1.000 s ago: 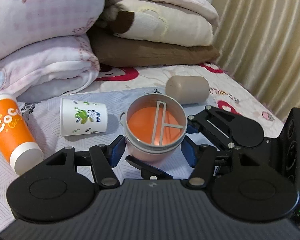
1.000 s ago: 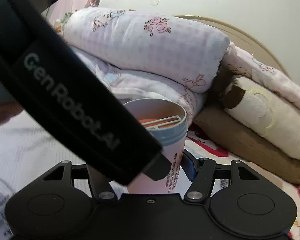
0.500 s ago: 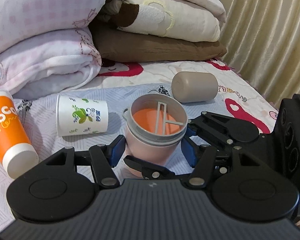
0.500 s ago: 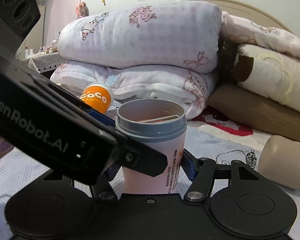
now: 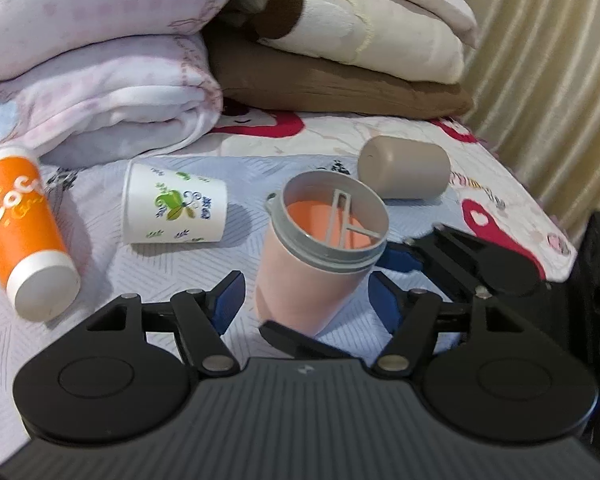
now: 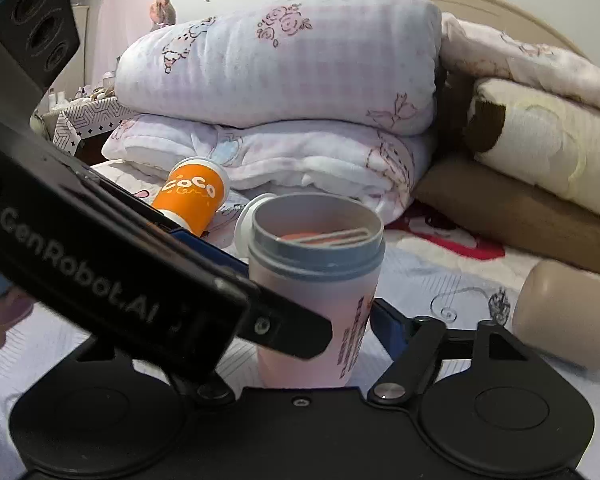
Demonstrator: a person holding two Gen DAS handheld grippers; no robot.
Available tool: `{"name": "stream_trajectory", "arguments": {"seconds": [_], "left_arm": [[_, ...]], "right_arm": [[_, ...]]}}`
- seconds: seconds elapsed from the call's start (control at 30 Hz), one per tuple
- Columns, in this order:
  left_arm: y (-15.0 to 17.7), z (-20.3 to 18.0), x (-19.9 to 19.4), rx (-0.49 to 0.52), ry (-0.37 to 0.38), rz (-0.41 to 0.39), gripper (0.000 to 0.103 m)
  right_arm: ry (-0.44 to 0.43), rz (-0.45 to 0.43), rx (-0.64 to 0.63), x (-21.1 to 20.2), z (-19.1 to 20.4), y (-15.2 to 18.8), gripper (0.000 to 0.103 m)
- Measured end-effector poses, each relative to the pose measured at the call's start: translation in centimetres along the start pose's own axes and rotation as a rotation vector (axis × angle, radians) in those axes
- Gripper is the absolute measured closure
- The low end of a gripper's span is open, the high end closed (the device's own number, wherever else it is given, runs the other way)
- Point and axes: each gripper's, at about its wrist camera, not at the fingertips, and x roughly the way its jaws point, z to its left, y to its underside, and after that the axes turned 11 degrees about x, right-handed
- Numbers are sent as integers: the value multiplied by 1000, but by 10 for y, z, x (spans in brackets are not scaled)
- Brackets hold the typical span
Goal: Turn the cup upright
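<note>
While our left gripper [image 5: 302,294] gapes around the upright pink cup [image 5: 320,256], our right gripper [image 6: 312,320] also brackets it, spread; the paper cup [image 5: 174,210] lies beyond.

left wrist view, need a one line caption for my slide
Pink cup with grey rim stands upright on the bed between the open left hand-held gripper fingers; three other cups lie tipped behind.

Cup [image 5: 320,264] between gripper [image 5: 302,294] fingers

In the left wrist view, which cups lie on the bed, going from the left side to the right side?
orange cup → white paper cup with green print → pink cup with grey rim, standing upright → beige cup
</note>
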Motion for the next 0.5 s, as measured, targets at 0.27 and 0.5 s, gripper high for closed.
{"name": "stream_trajectory", "arguments": {"seconds": [0.27,0.5], "left_arm": [[3,-10,-30,-39,-75,31,24],[3,-24,-67,-45,-155,49,24]], "right_arm": [[52,34,-25,-22,9,-1,16],[90,62,-18,-47,20,0,16]]}}
